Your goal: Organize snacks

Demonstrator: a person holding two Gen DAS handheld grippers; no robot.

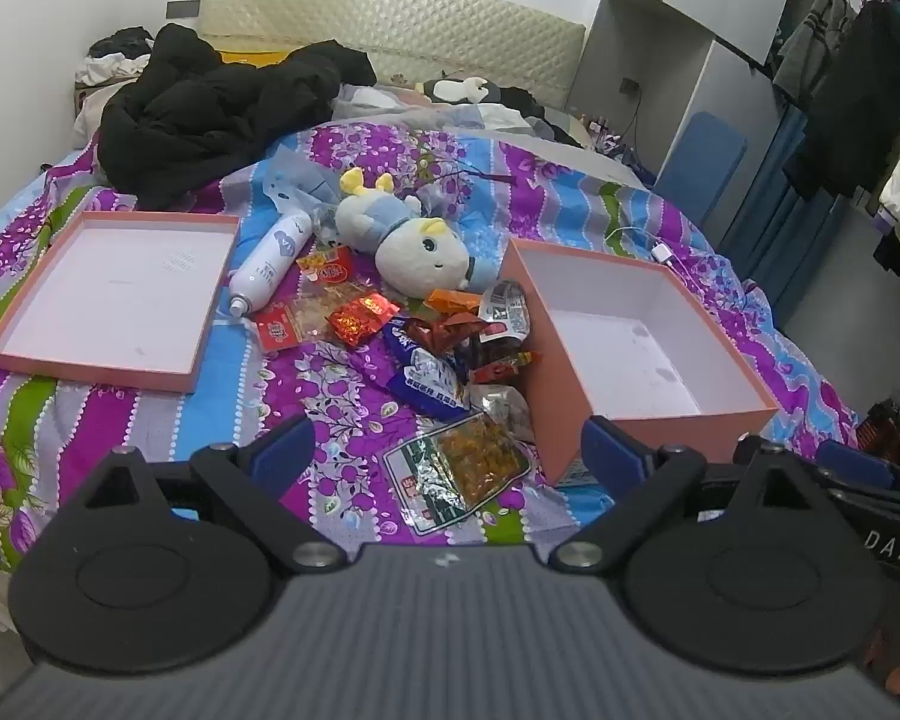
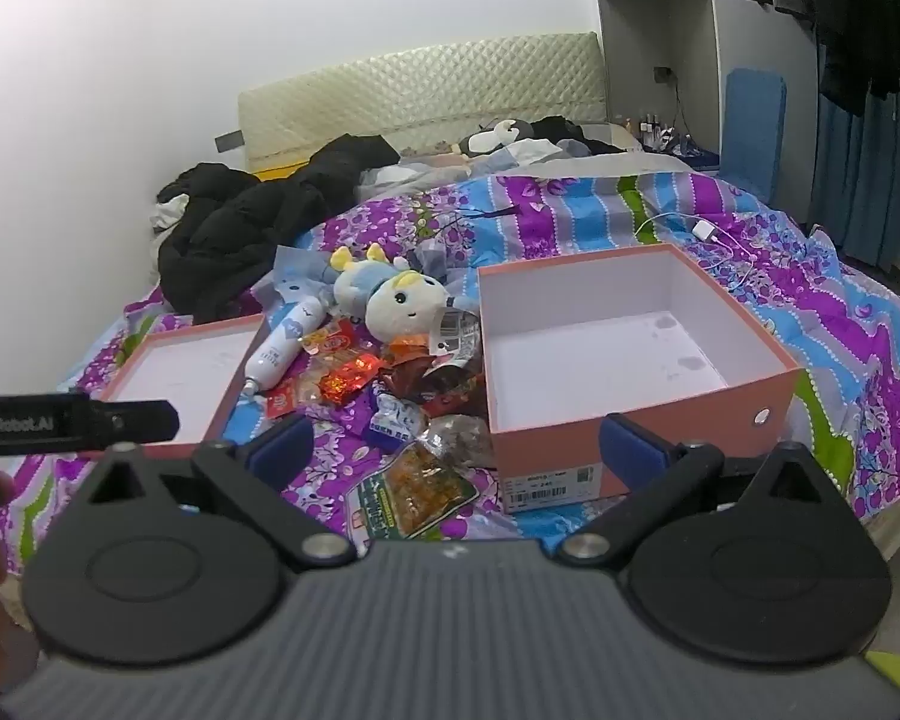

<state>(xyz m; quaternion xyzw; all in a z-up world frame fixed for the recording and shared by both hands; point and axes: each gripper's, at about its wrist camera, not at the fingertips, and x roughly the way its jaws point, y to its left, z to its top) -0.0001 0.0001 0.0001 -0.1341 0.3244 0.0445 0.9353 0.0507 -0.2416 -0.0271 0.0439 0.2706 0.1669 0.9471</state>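
Since both my jaws gape wide and hold nothing, I should dip my left gripper onto the orange snack bag just ahead, then drop it in the pink box beside it.

A pile of snack packets lies on a purple, blue and green bedspread, just left of a deep pink box with a white, empty interior. Left of the pile rests a shallow pink lid; a white spray bottle and plush toy lie behind it. The left gripper hangs wide open in the foreground, nearest a green-and-orange packet.
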